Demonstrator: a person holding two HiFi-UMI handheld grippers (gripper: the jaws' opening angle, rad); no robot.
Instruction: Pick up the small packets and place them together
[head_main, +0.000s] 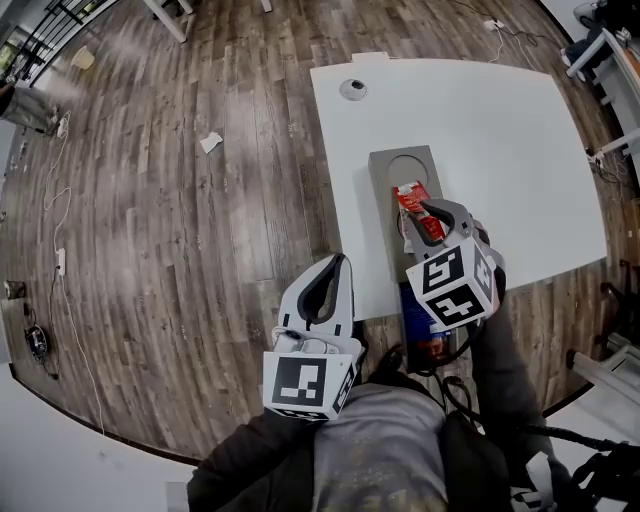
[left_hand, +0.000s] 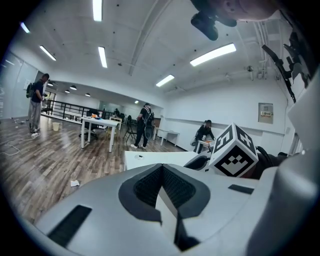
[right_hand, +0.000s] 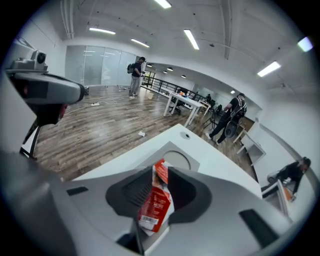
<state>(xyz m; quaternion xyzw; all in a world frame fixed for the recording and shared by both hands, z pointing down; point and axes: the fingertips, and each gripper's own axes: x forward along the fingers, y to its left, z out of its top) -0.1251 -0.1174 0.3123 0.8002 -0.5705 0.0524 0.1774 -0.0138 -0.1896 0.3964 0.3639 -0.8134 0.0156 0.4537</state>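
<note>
The right gripper (head_main: 428, 213) is being held tilted downward over a grey tray (head_main: 385, 225), which is lying on the white table (head_main: 500, 130). A red packet (right_hand: 156, 202) is being shown between its jaws in the right gripper view. The jaws are standing a little apart. A gap is being left between the packet and the ribbed left pad, and the packet is leaning toward the right jaw, so it is not being pinched. Its white lower edge with a barcode is pointing back toward the camera, and its upper end is sticking out past the jaw tips. In the head view that end is being seen over the tray, just below the tray's round recess (head_main: 406, 163). Whether it is touching the tray cannot be told.

The left gripper (head_main: 338, 264) is being held off the table's near left edge, over the wooden floor (head_main: 180, 230), well apart from the packet. In the left gripper view its jaws are being pressed together at the tips, with nothing between them. The marker cube of the right gripper is being seen beyond them on the right.

A small round fitting (head_main: 352, 89) is sitting near the table's far left corner, and a paper scrap (head_main: 210, 142) is lying on the floor.
</note>
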